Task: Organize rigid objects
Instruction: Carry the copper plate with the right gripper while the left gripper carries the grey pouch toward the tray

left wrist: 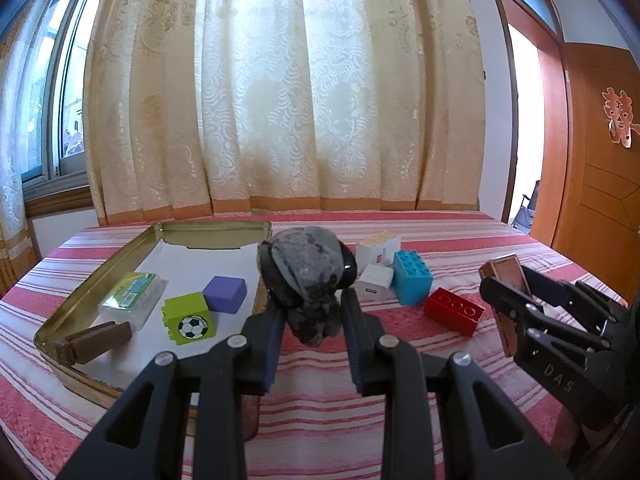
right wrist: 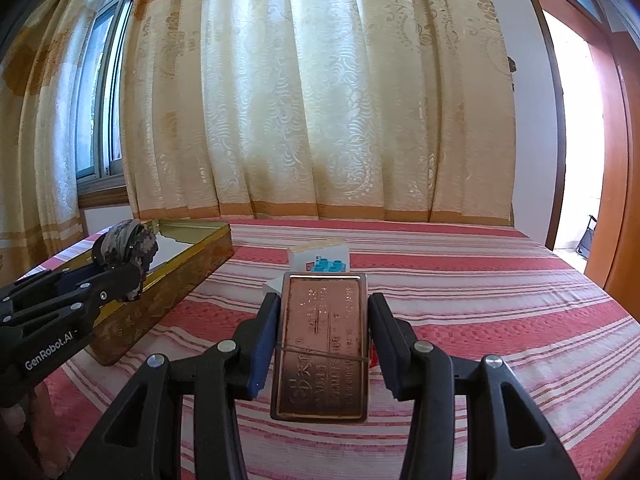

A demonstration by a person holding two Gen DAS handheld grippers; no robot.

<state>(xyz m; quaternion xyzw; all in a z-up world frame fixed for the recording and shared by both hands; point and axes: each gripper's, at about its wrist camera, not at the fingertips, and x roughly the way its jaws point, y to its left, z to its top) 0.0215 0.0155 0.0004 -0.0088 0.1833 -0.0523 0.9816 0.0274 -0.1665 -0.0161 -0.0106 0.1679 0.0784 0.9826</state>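
The left tongs (left wrist: 310,320) are clenched on a grey-and-black mottled object (left wrist: 306,276), apparently a hair clip wrapped in patterned fabric. It is held above the striped cloth (left wrist: 320,380) that covers the bench, just beside the right wall of the tin tray (left wrist: 60,320).

The right tongs (right wrist: 322,320) are clenched on a copper-coloured metal case (right wrist: 320,344), one pad against each long side. The case is held flat with its embossed face up, and a thin band crosses it. In the left wrist view the same case stands to the right of the loose blocks.

Contents of the tin tray, near to far:
- a brown comb (left wrist: 94,340) at the near left corner;
- a green block with a football print (left wrist: 190,318);
- a clear plastic box with a green label (left wrist: 132,294), left of the green block;
- a purple cube (left wrist: 225,294), just behind the green block.

The far half of the tray floor is bare.

Items on the cloth right of the tray, near to far:
- a red brick (left wrist: 454,310);
- a blue brick (left wrist: 412,276), upright;
- a white charger plug (left wrist: 374,288), touching the blue brick's left side;
- a white carton (left wrist: 378,248), farthest.

A cream patterned curtain (left wrist: 320,100) hangs behind the bench. A window (left wrist: 60,100) lies far left and a wooden door (left wrist: 600,180) far right.
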